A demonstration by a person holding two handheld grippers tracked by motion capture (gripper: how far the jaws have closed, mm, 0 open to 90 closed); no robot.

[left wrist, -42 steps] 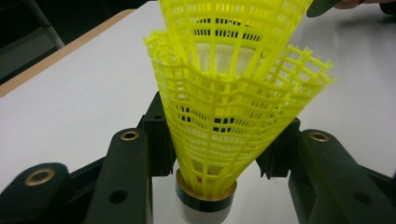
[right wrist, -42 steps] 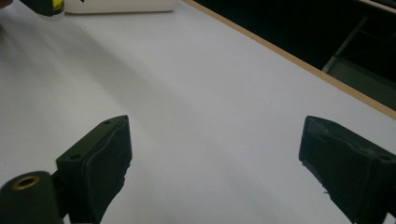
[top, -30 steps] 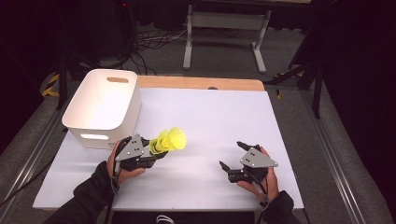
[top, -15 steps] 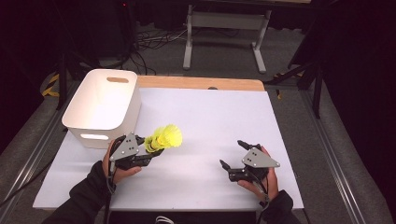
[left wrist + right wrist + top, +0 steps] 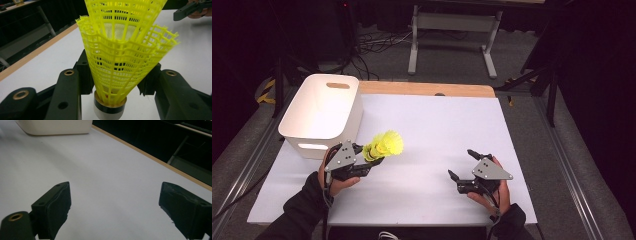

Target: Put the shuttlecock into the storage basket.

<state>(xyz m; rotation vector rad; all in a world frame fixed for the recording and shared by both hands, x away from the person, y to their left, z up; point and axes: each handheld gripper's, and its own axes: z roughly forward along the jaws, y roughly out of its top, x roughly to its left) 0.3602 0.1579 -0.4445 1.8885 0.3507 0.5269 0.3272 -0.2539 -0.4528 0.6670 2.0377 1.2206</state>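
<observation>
A yellow plastic-mesh shuttlecock (image 5: 384, 145) with a white cork base and a black band sits between the jaws of my left gripper (image 5: 371, 156), just in front of the white bin. In the left gripper view the shuttlecock (image 5: 120, 57) looks like two skirts nested in each other, and my left gripper (image 5: 116, 75) is shut on the lower skirt from both sides. My right gripper (image 5: 461, 163) rests low over the table at the front right. It stands open, and in the right gripper view nothing lies between the fingers of my right gripper (image 5: 115, 207).
A white plastic bin (image 5: 354, 115) with a handle slot stands at the table's left, just behind my left hand; the bin (image 5: 55, 126) also shows far off. The white tabletop (image 5: 437, 120) ends in a wooden strip (image 5: 427, 89) at the back. Dark floor, cables and a stand lie beyond.
My left gripper has shifted slightly to the left with the shuttlecock, closer to the bin's front corner. The right gripper has stayed in place.
</observation>
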